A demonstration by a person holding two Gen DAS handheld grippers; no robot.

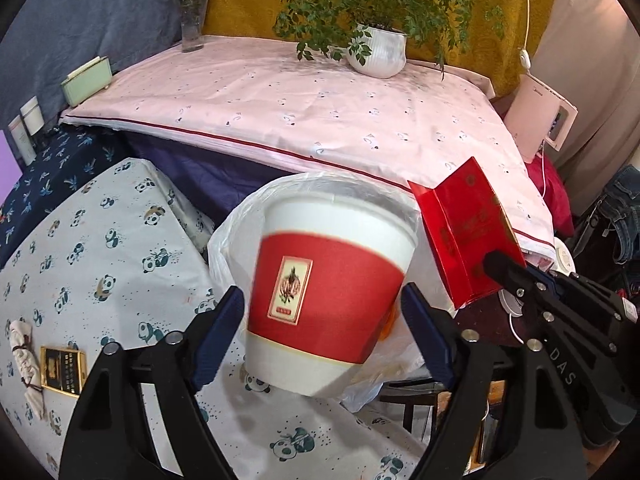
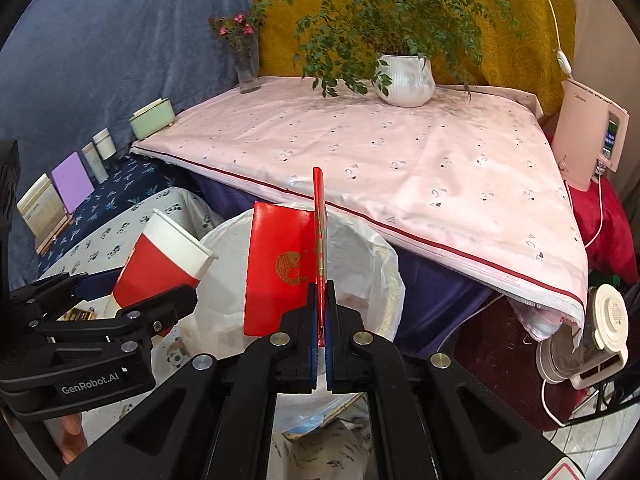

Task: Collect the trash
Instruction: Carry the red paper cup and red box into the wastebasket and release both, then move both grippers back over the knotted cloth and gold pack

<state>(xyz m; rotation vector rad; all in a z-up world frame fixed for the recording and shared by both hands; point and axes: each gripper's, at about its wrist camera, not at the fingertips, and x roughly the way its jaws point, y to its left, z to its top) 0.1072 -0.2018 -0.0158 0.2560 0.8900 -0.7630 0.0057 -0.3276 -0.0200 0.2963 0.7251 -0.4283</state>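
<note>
The right gripper [image 2: 320, 308] pinches a red envelope [image 2: 280, 268] standing on edge, long axis upright, while the spread left gripper [image 1: 322, 320] flanks a tilted paper cup [image 1: 324, 292], its rim toward the bin bag [image 2: 360, 264].

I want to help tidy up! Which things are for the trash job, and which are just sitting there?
Trash job: paper cup, red envelope, bag-lined bin.
Just sitting: potted plant, flower vase, green box, pink cloth.

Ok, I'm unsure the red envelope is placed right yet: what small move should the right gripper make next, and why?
Probably open the right gripper and let the red envelope drop: the closed jaws pinch its edge, and it seems to hang over the mouth of the bag-lined bin.
</note>
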